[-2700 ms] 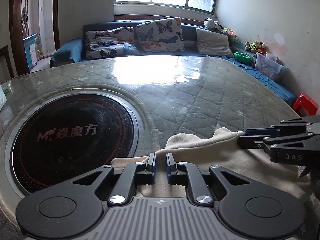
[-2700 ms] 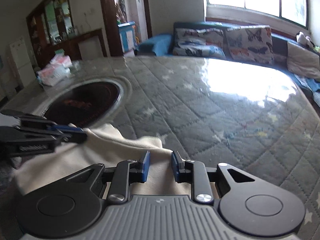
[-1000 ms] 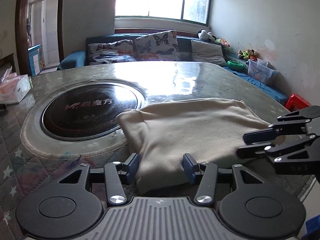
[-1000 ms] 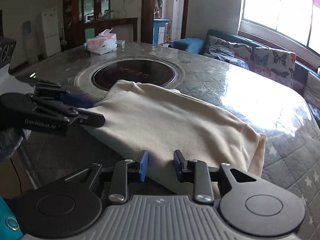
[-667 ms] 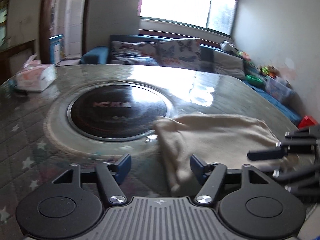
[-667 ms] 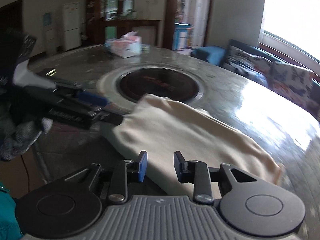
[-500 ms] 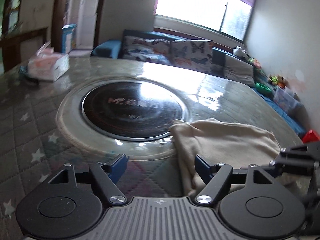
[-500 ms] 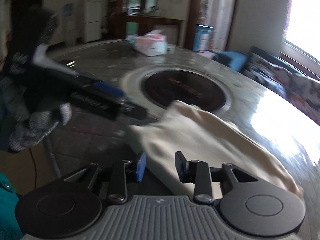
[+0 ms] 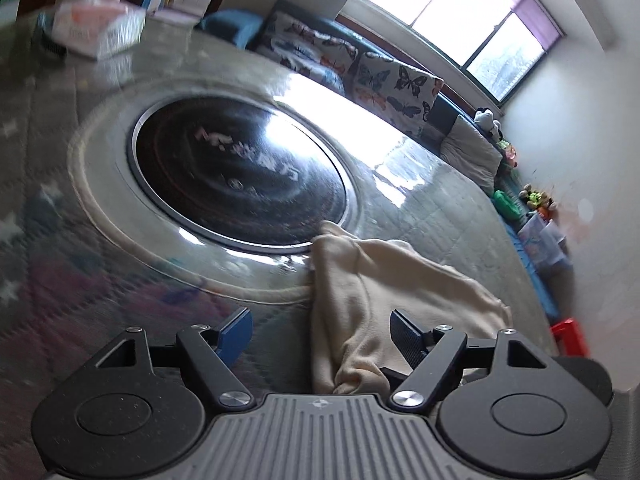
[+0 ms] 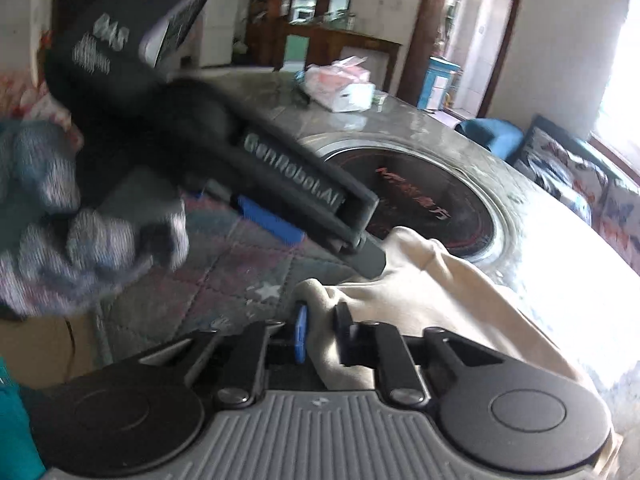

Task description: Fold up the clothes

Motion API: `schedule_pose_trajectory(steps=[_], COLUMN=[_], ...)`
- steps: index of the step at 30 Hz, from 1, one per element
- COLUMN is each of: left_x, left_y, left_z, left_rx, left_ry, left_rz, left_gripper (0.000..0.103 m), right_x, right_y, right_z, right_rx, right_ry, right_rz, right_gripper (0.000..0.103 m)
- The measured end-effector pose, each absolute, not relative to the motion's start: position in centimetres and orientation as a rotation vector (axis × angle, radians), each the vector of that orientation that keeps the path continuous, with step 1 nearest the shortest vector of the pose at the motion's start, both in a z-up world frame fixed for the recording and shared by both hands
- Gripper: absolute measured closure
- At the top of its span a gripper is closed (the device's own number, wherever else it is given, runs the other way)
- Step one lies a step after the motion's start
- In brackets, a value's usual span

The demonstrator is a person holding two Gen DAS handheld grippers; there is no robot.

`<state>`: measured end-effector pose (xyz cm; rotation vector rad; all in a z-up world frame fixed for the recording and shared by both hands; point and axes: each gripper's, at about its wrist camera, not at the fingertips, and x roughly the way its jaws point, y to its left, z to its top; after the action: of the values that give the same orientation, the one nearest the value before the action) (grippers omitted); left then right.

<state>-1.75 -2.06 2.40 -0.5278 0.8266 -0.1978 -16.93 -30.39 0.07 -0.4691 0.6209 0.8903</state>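
Garment (image 9: 400, 292): one cream knit piece, lying on the quilted table (image 9: 440, 216) near its front edge, just beside the round black hob (image 9: 240, 176), one corner touching the hob's rim. Condition: doubled over at least once, the near edge bunched and rumpled, not yet a flat neat packet; judged mid-task, with further folds and smoothing left. Right gripper (image 10: 320, 330): jaws narrow, pinching a wad of the garment's near corner. Left gripper (image 9: 320, 330): jaws wide, holding nothing; the cloth's near edge lies between and below them, closer to the right-hand finger. Left-wrist view: shows the garment's far spread across the table, the sofa (image 9: 360, 68) with butterfly cushions, the window (image 9: 460, 12) and a tissue box (image 9: 96, 28); the right gripper's jaws are not seen here. Right-wrist view: shows the pinch itself, the left gripper from the side with its tip touching or just above the cloth (which, cannot be told), the gloved left hand (image 10: 60, 216) on it, and a cabinet (image 10: 320, 20) and doorway behind.
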Motion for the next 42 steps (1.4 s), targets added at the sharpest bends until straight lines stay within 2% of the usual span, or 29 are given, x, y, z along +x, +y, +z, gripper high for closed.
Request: schedule_pose_trajectory(steps=[6,11,12,14,16,17,20,36,42], left_x=[0.1,1.2,1.4,1.6,1.7,1.7,1.6,1.2,1.4], left_y=[-1.9,-2.3,-2.4,-2.6,-2.7,-2.7,-2.5,-3.4,-3.9], left_z=[1.8,1.3,1.2,0.7,0.3,0.3,0.2,0.9,1.2], left_rx=[-0.708,-0.788,-0.796,-0.81,-0.807,-0.799,-0.773,-0.672,-0.634], left_ry=[0.885,0.909,0.917,0.935,0.943,0.941,0.934,0.914,0.915], left_rz=[-0.205,-0.222,-0.233,-0.252,-0.26,-0.262,-0.266,-0.261,-0.261], left_gripper=[0.025,0.029,0.032,0.056,0.074,0.078,0.08,0.08,0.08], right_x=[-17.3,-17.5,-17.6,-17.9,-18.1,-18.1,-18.1,-10.8,-7.6], right_y=[-32.5,-34.2,-34.5,-35.0,-35.5,-35.7,-36.6,-50.6,-52.6], right_z=[2.1,3.3,3.5,3.4,3.3,3.2,3.0,1.3,-1.2], right_rx=[-0.372,-0.3,-0.292,-0.283,-0.277,-0.273,-0.243,0.019,0.102], right_ry=[0.59,0.576,0.577,0.586,0.598,0.604,0.614,0.686,0.733], right_rz=[0.888,0.896,0.902,0.915,0.924,0.921,0.903,0.34,0.291], right_gripper=[0.093,0.093,0.093,0.093,0.092,0.091,0.084,0.081,0.07])
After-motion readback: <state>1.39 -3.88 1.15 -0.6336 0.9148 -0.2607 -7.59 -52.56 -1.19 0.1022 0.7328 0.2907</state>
